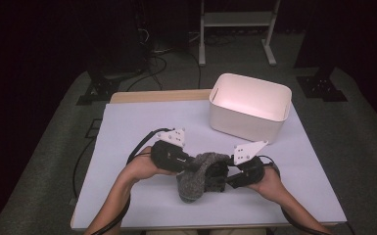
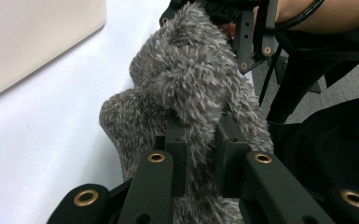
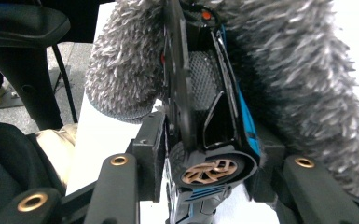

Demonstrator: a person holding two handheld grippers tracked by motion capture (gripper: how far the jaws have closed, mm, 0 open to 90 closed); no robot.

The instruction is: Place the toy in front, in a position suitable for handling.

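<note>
L claw point(image 2: 200, 154) pinches fuzzy grey sock point(image 2: 186, 93); R claw point(image 3: 210, 154) clamps black toy car point(image 3: 205, 116).

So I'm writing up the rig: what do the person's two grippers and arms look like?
Both the left gripper and the right gripper are black, each topped by a grey three-cornered plate with small holes. A black cable trails from each. In the gripper views the black jaw links carry brass-coloured rivets. The forearms are bare, with no sleeves in sight.

No readable text, label, brand or number — none on anything.
</note>
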